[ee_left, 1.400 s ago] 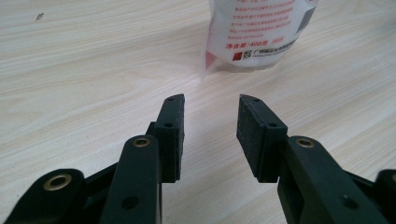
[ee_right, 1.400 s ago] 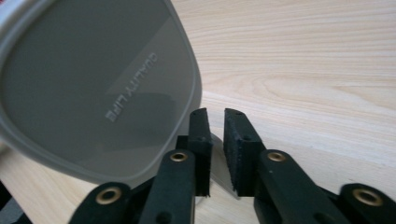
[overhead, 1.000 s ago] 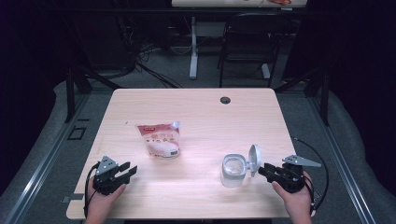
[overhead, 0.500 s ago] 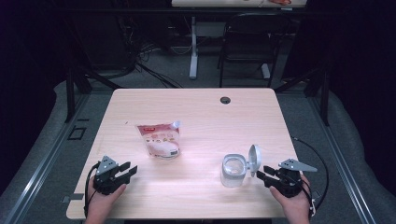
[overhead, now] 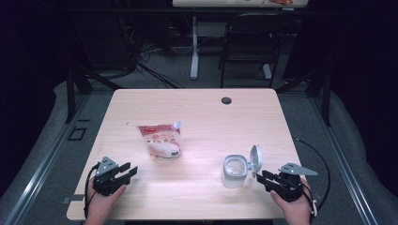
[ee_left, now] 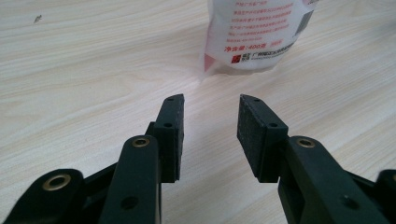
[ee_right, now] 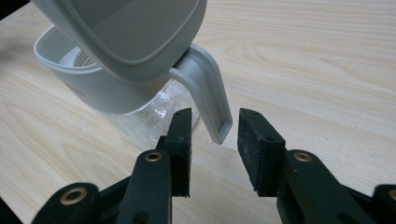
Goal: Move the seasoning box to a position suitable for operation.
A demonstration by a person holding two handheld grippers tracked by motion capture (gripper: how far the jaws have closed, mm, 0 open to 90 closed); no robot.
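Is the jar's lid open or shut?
Open. The lid stands up on its hinge beside the jar, whose mouth shows uncovered.

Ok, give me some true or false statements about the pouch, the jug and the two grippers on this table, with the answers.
1. The jug's lid is flipped open. True.
2. The pouch stands upright inside the jug. False: it lies flat on the table, apart from the jug.
3. The right gripper has its fingers either side of the jug's handle. True; they have just been closing, not yet pressing.
4. The left gripper grips the pouch. False: it is open, short of the pouch.
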